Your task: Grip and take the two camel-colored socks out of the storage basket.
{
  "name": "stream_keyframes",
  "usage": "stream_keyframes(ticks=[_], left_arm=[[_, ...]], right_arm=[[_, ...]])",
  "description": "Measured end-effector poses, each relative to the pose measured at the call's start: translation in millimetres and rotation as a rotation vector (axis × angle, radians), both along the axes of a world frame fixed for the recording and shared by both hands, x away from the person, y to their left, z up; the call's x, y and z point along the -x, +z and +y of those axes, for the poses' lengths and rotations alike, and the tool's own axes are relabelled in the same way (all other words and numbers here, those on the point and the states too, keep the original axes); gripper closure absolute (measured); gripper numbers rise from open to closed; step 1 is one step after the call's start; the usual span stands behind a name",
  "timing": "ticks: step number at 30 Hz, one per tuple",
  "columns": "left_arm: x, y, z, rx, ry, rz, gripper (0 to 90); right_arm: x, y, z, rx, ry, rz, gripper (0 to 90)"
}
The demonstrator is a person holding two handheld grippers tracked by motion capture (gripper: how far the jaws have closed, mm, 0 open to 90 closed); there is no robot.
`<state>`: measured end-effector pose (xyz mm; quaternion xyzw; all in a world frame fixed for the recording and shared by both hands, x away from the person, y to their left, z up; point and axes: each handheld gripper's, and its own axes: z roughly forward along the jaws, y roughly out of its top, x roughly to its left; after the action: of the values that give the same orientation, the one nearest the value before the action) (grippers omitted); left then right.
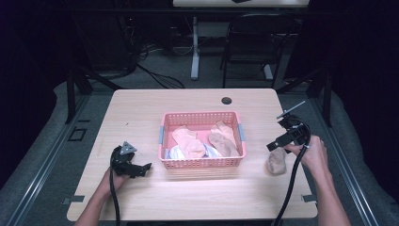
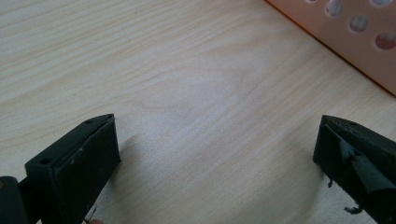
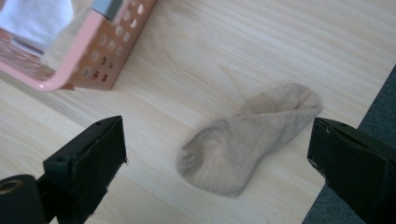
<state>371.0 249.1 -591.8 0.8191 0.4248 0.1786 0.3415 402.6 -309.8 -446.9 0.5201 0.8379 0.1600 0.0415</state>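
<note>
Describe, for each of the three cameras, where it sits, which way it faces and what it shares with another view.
High view: above the person's side, facing forward and down on the table; forearms, both hands show.
Left gripper view: on the left gripper, facing tabletop beside the pink basket.
Right gripper view: on the right gripper, facing the beige sock.
Shared: basket and wood.

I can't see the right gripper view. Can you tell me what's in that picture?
A beige sock lies crumpled on the light wooden table, in front of the right gripper, whose two black jaws stand wide apart with nothing between them. A corner of a pink basket with holes in its wall sits at the upper left.
</note>
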Motion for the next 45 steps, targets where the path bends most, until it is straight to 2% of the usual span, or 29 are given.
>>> stream_keyframes(ticks=[3,5,7,8,10,12,14,17,18,21,22,25,26,27,34,45], left_arm=[[0.0,0.0,0.0,0.000,0.001,0.000,0.0],[0.0,0.0,0.0,0.000,0.001,0.000,0.0],[0.0,0.0,0.0,0.000,0.000,0.000,0.0],[0.0,0.0,0.0,0.000,0.000,0.000,0.0],[0.0,0.0,0.0,0.000,0.000,0.000,0.0],[0.0,0.0,0.0,0.000,0.000,0.000,0.0],[0.0,0.0,-0.1,0.001,0.001,0.000,0.0],[0.1,-0.1,-0.2,0.000,0.003,-0.001,0.0],[0.1,-0.1,-0.1,0.000,0.002,-0.001,0.0],[0.1,-0.1,-0.2,0.000,0.003,-0.001,0.0],[0.1,-0.1,-0.1,0.000,0.002,-0.001,0.0],[0.1,-0.1,-0.1,0.000,0.002,-0.001,0.0],[0.1,-0.1,-0.1,0.000,0.003,-0.001,0.0],[0.1,-0.1,-0.1,0.000,0.003,-0.001,0.0],[0.0,-0.1,-0.1,0.000,0.002,-0.001,0.0],[0.0,-0.1,-0.1,-0.001,0.001,-0.001,0.0]], right_arm=[[0.9,7.2,3.2,0.009,0.003,-0.008,4.1],[0.1,19.6,9.6,0.036,0.025,-0.005,4.4],[-0.5,24.0,11.9,0.048,0.030,-0.004,4.3],[-1.7,33.4,16.2,0.054,0.033,-0.010,4.2],[-3.4,42.5,20.4,0.070,0.037,-0.014,4.3],[-4.3,45.9,22.9,0.071,0.041,-0.025,4.3],[-7.3,55.8,32.1,0.091,0.061,-0.038,4.3],[-9.6,60.1,40.1,0.086,0.076,-0.044,4.3],[-12.3,63.6,50.2,0.095,0.093,-0.053,4.2],[-14.4,65.5,58.5,0.096,0.106,-0.057,4.2],[-17.6,67.3,69.5,0.097,0.126,-0.059,4.2],[-19.5,68.1,79.0,0.095,0.137,-0.061,4.1],[-21.9,68.3,91.0,0.098,0.156,-0.068,3.9],[-21.9,68.3,91.0,0.098,0.156,-0.068,3.9],[-30.4,69.3,125.6,0.088,0.217,-0.091,4.2],[-33.7,59.2,152.1,0.042,0.268,-0.111,5.3]])
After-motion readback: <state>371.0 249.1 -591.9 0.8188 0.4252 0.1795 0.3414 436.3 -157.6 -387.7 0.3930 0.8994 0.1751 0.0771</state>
